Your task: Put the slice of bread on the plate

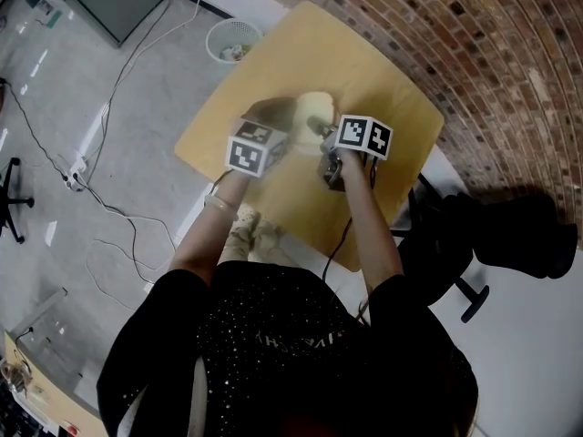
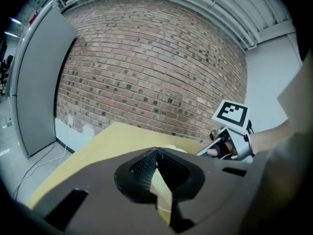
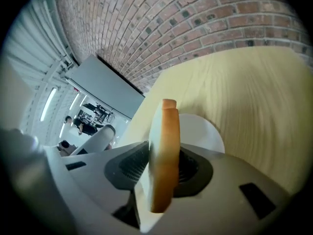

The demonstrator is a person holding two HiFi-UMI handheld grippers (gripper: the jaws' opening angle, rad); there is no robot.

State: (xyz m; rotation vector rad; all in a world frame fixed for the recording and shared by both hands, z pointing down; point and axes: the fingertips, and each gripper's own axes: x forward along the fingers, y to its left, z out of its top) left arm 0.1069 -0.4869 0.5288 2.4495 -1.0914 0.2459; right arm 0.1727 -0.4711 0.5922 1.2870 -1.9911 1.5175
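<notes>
Right gripper [image 3: 164, 163] pinches bread slice [image 3: 166, 124], slice upright on edge, just above white plate [image 3: 204, 131] on wooden table [image 3: 254, 97]. Left gripper [image 2: 156, 153] close beside right, jaws pressed together at tips, nothing between.

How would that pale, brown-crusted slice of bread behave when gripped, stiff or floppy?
Probably light and fairly stiff edgewise: the pale slice of bread stands upright, unbent, in the jaws of the right gripper. Hard squeezing would likely dent its soft crumb.

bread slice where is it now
In the right gripper view, the bread slice stands on edge between the right gripper's jaws, the white plate just beyond it on the table.
</notes>
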